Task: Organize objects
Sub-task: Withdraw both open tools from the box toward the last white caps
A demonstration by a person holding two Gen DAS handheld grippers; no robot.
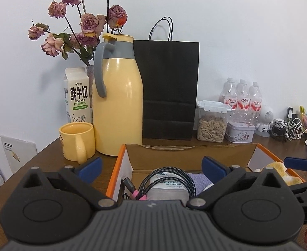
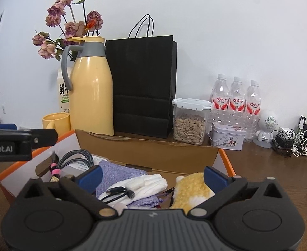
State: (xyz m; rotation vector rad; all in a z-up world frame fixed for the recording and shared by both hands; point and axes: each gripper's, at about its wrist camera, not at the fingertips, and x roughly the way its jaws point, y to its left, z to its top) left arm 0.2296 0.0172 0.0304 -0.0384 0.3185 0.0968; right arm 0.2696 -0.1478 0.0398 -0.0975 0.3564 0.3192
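Left gripper (image 1: 152,167), right gripper (image 2: 152,176) — both agape over cardboard box (image 2: 153,152).

The open cardboard box (image 2: 149,156) leaves free room above its contents, reachable from the near side. Its raised back flap (image 1: 191,154) stands between that space and the back row: yellow thermos (image 1: 117,104), black paper bag (image 1: 170,90), seed container (image 2: 190,125) and tin (image 2: 226,139). The mug (image 1: 77,142) crowds the box's left corner. Bare desk (image 2: 268,167) lies right of the box, though the tangle of cables (image 2: 295,142) seems to narrow it.
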